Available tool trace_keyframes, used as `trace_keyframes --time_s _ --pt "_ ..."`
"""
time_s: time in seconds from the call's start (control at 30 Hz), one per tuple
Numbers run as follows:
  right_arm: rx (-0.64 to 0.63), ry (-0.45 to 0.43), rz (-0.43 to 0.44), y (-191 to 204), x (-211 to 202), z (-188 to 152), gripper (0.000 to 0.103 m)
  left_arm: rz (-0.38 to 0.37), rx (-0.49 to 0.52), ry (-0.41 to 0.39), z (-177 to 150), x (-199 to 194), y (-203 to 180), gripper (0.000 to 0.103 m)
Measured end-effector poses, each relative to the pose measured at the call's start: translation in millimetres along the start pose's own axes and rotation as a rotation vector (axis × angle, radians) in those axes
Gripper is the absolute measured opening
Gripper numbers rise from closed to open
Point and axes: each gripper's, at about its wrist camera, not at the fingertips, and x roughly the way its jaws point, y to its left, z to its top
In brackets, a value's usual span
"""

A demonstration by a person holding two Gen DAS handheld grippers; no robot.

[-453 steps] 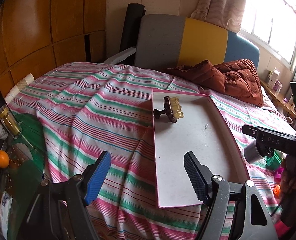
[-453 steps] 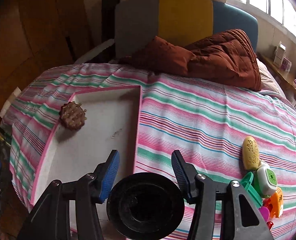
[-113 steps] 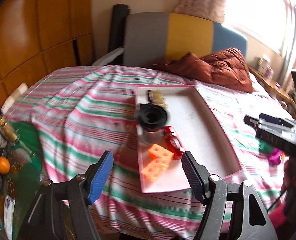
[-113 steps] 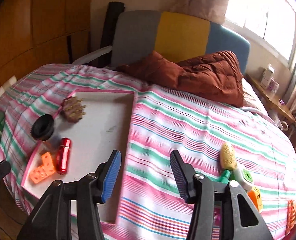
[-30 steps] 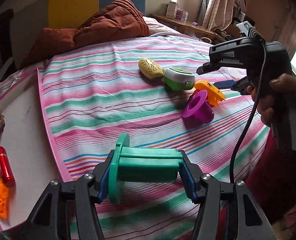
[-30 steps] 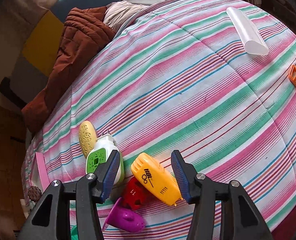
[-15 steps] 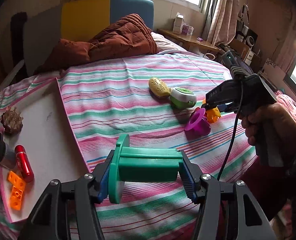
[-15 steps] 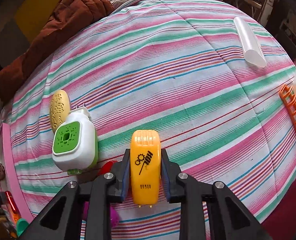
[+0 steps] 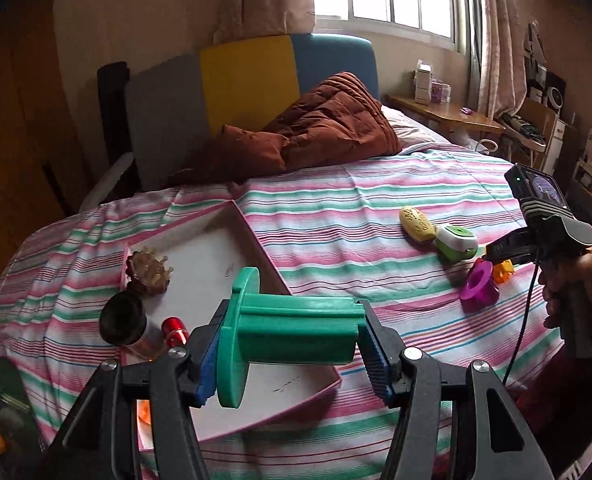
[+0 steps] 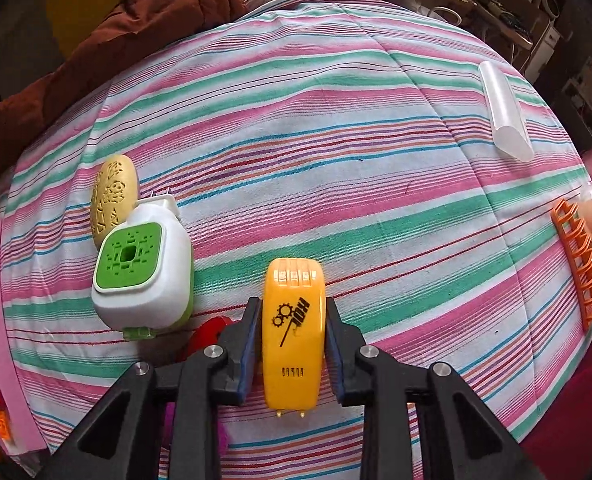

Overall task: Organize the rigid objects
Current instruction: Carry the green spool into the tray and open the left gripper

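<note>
My left gripper (image 9: pixel 294 346) is shut on a green flanged spool (image 9: pixel 296 330) and holds it in the air over the near end of the white, pink-rimmed tray (image 9: pixel 224 248). The tray holds a spiky brown brush (image 9: pixel 148 272), a black-lidded jar (image 9: pixel 122 322), a red tube (image 9: pixel 174 330) and orange bricks (image 9: pixel 144 408). My right gripper (image 10: pixel 292 320) points steeply down at the bed. An orange toy piece (image 10: pixel 294 300) sits between its pads (image 10: pixel 250 336), which press its sides while the jaws are opening a little.
On the striped bedspread lie a yellow oval (image 10: pixel 114 196), a white-and-green plug-in device (image 10: pixel 144 276), a red piece (image 10: pixel 208 334) and a purple funnel (image 9: pixel 479 286). A clear tube (image 10: pixel 503 112) and an orange rack (image 10: pixel 579 264) lie to the right. A brown quilt (image 9: pixel 319 132) lies by the headboard.
My left gripper rose with the green spool and swung toward the tray. My right gripper closed on the orange piece and tipped further down.
</note>
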Motion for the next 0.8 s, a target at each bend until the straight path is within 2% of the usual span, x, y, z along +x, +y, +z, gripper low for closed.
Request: trace_keyframes --time_s 0.47,0.8 --pt "-0.068 -0.031 -0.047 7 1 -1 0.026 0.064 -0.089 0.028 -16 3 40 0.060" --pt "-0.082 -0.037 -0.056 12 6 -3 0.026 0.081 -0.124 0.037 -24 4 57 0.060"
